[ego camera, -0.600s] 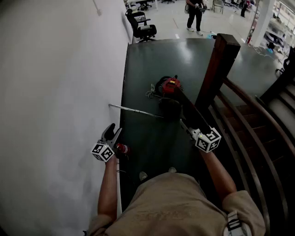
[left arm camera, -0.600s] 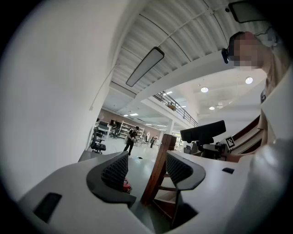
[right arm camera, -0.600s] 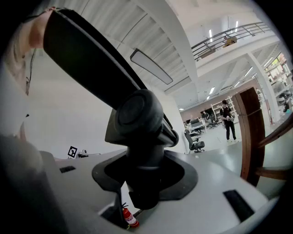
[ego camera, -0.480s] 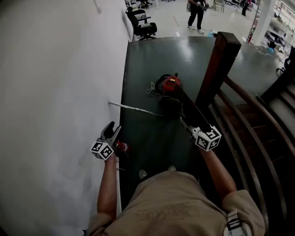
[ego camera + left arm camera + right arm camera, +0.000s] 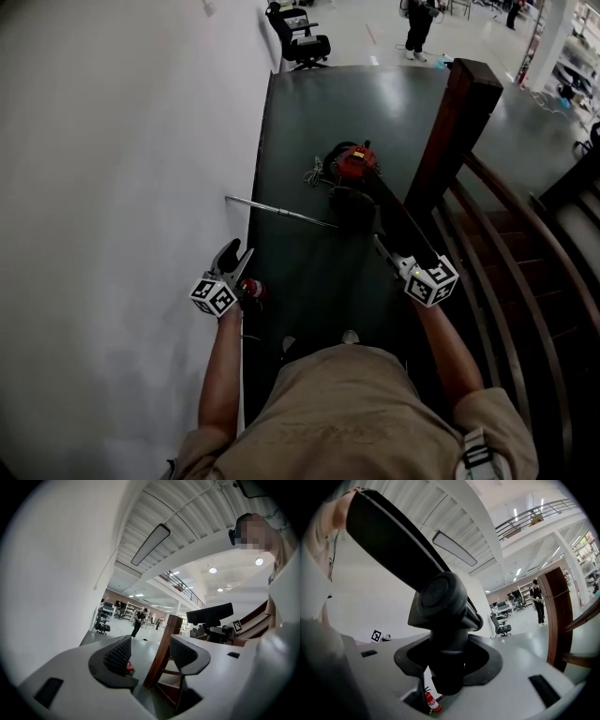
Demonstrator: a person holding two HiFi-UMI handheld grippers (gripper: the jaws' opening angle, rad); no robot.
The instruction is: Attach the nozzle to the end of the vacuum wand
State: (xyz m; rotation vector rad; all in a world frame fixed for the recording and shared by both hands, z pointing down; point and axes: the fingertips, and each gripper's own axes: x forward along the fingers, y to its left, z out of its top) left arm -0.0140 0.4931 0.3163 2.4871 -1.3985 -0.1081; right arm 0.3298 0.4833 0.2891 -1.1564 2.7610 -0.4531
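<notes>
My right gripper is shut on the round neck of the black nozzle, a long flat floor head that stretches out ahead of it. In the right gripper view the nozzle rises from between the jaws, which clamp its neck. The red vacuum sits on the dark landing floor. Its thin metal wand lies flat and runs toward the wall. My left gripper hangs by the wall, open and with nothing in it.
A white wall closes the left side. A dark wooden newel post and stair rail run down the right. A small red fire extinguisher stands by the left gripper. A cord lies beside the vacuum. A far office chair and a person stand beyond.
The head view has shifted a little. Both grippers keep their places, and the nozzle stays in the right one.
</notes>
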